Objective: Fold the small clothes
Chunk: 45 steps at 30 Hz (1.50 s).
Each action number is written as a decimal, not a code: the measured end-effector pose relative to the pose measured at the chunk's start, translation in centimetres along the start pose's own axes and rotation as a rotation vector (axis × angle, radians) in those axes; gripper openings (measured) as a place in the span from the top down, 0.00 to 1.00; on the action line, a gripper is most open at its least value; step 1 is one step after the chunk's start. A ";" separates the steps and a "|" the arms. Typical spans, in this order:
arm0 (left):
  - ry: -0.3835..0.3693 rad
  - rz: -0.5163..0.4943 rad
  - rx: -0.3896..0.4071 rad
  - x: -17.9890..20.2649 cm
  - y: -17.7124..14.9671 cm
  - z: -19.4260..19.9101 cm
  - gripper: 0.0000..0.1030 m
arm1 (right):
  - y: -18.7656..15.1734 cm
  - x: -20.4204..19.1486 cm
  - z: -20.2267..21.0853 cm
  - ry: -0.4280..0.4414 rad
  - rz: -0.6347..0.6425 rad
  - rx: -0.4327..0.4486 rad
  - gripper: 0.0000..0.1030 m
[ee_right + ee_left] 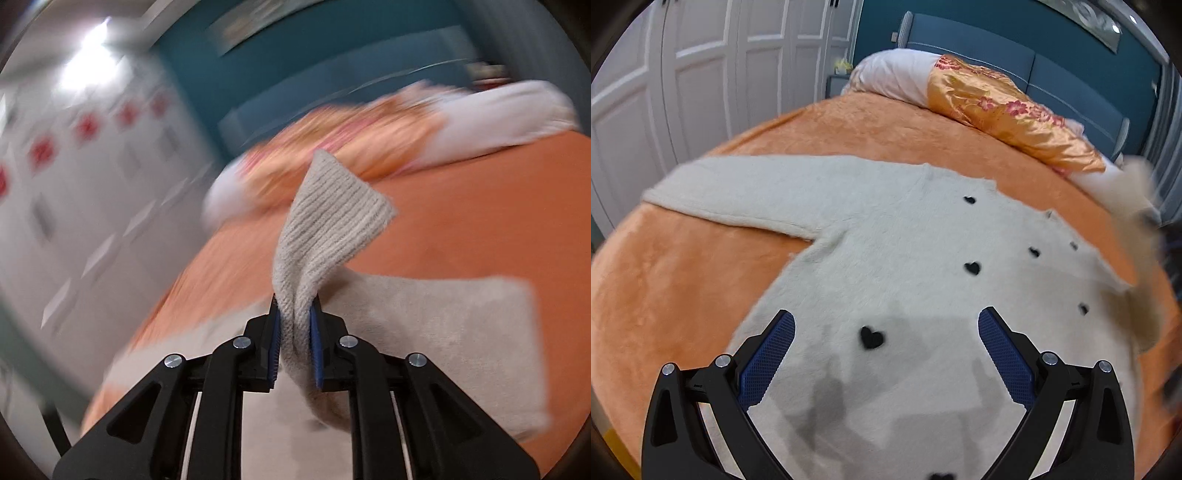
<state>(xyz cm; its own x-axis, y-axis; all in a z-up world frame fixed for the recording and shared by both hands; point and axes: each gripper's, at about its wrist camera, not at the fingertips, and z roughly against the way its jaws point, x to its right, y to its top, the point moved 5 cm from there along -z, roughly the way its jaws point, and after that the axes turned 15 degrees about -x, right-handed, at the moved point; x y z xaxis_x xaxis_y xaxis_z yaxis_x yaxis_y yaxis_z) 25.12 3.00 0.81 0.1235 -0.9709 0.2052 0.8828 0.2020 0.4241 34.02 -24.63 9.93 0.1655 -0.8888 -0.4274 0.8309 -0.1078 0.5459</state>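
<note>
cream sweater (886, 229) unlabelled, cuff (325, 214) pinched in right gripper (295, 332)

Bright indoor light, fisheye bending, right view motion-blurred, ceiling glare

White wardrobe (701, 74), teal wall (1015, 22).

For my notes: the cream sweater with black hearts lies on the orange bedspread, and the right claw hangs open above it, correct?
Not quite. In the right wrist view the right claw is shut on the ribbed cuff of the sweater; the rest is right, including the orange bedspread.
</note>
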 end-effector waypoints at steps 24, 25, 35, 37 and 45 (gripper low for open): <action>-0.353 0.008 -0.193 6.4 8.5 -8.6 0.95 | -10.0 16.1 4.3 -0.048 -0.548 -0.056 0.54; -0.347 -0.016 -0.158 6.8 9.3 -7.8 0.96 | -9.5 16.3 3.6 -0.046 -0.565 -0.055 0.70; -0.216 -0.101 -0.073 4.6 10.4 -7.6 0.95 | -7.8 15.9 0.8 -0.128 -0.487 -0.065 0.95; -0.170 -0.080 -0.167 3.1 7.9 -11.5 0.94 | -8.8 16.3 0.1 -0.116 -0.510 -0.068 0.96; -0.215 -0.047 -0.101 1.8 7.1 -11.7 0.87 | -8.7 14.2 4.6 -0.258 -0.445 -0.021 0.91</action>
<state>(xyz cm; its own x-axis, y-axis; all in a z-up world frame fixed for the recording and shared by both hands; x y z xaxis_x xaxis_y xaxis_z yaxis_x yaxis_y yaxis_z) 36.88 1.18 -6.10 -0.0088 -0.9271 0.3748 0.9276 0.1324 0.3493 26.66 -38.32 2.42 -0.3408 -0.8404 -0.4215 0.8018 -0.4939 0.3364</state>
